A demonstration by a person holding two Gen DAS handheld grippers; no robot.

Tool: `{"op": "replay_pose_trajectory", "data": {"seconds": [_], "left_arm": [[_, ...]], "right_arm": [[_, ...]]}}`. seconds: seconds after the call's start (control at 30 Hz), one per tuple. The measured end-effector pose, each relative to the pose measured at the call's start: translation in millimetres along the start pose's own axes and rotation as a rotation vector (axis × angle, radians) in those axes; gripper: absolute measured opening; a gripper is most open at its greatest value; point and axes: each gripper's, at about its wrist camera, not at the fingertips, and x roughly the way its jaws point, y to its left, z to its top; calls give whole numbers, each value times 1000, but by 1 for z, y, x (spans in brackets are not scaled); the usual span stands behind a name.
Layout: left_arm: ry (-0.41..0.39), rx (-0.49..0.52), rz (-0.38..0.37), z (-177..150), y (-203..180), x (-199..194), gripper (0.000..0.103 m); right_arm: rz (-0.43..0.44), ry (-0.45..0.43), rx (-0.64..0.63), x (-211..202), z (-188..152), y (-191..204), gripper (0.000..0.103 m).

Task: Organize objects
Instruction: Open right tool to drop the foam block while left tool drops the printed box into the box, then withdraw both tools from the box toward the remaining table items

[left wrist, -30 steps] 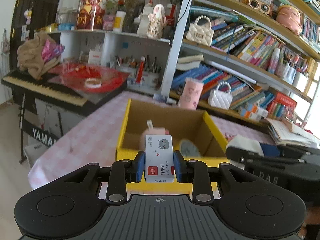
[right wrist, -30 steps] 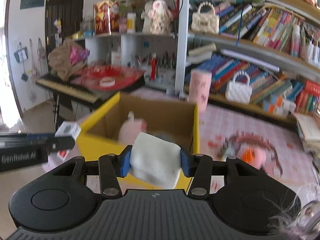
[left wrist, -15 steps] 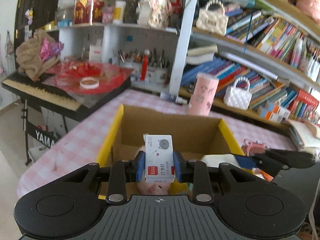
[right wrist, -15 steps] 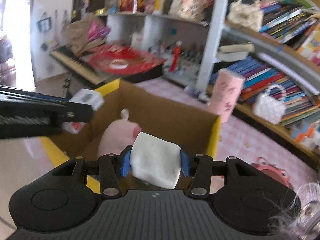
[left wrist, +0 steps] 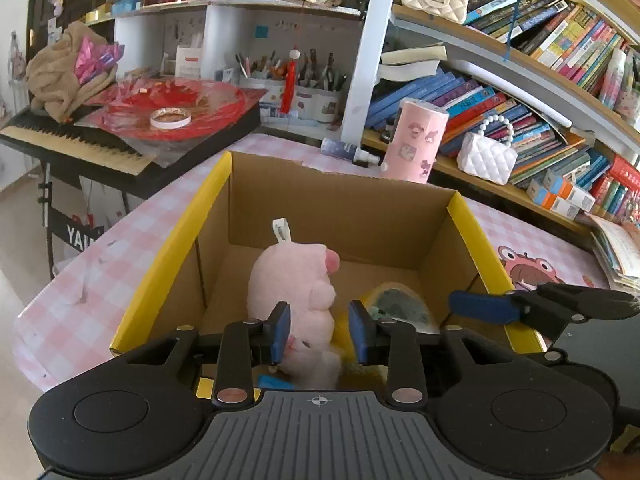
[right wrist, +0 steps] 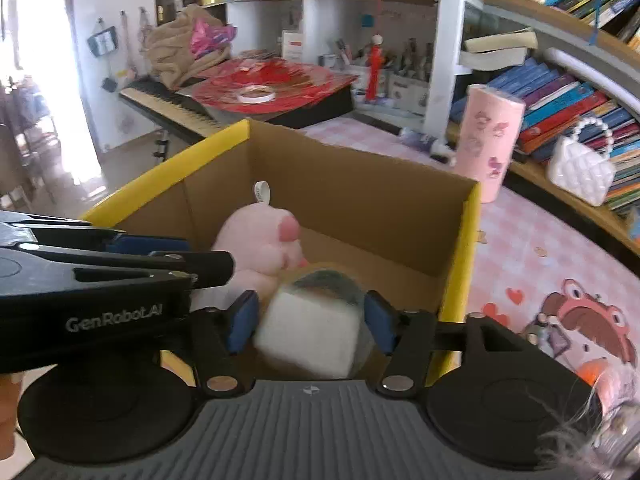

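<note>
pink checked tabletop (left wrist: 120, 252) | yellow-rimmed cardboard box (left wrist: 188, 236) holds pink plush (left wrist: 296, 280) | left hand-held gripper (left wrist: 319, 334) apart over box, nothing held | right hand-held gripper (right wrist: 308, 322) apart, white block (right wrist: 308, 334) blurred between its fingers

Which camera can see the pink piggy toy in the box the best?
The left wrist view. The pink toy sits mid-frame in the box, nearly whole. In the right wrist view the left tongs cover its lower side, so less shows.
</note>
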Motion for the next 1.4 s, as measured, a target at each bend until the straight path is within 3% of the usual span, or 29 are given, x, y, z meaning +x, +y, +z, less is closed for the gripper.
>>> {"op": "replay_pose_trajectory", "data": {"seconds": [0.03, 0.1, 0.37, 0.57, 0.83, 1.4], "left_arm": [[-9, 4, 2, 0, 0, -2, 45], [-37, 14, -1, 1, -1, -10, 67], [-186, 47, -6, -5, 3, -66, 87], [-202, 49, -7, -23, 13, -94, 92], [-124, 70, 6, -64, 23, -113, 92], [-49, 169, -76, -112, 17, -151, 97]], "right_arm": [[-8, -6, -2, -3, -1, 0, 63], [-25, -20, -12, -8, -2, 0, 66], [-125, -127, -4, -60, -12, 5, 74], [-241, -133, 50, -95, -36, 13, 76], [-352, -94, 188, -126, -79, 35, 78], [-432, -40, 272, -167, -135, 78, 82]]}}
